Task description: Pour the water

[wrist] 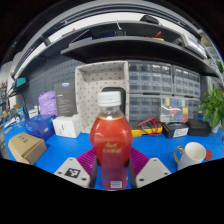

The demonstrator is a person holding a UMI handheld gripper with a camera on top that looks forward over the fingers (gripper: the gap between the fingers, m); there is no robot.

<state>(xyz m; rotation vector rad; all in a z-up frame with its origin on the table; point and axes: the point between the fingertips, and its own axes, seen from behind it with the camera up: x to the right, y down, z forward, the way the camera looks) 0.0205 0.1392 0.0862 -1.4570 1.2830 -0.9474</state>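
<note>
Gripper view puts us right at the fingers, and the gripper (113, 172) looks clamped on the bottle (111, 140): a magenta pad (88, 161) hugs each flank of the lower body with no gap that I can make out, and the bottle stands upright between them. Risk first, as I judge it: the hold sits low on a tall, full-looking bottle, so a quick tilt could let it pivot or slide in the pads, and a soft wall could buckle under a hard squeeze. The white cap (110, 99) also looks to be on, so nothing pours until that is dealt with. The bottle itself is clear plastic filled with red-orange liquid, a red label across its middle. Just ahead and to the right of the fingers waits a white cup (192, 153) on the blue table (55, 152), the likely target; overshoot the tilt and liquid lands on the tabletop instead. Beyond stand drawer cabinets (150, 92).
</note>
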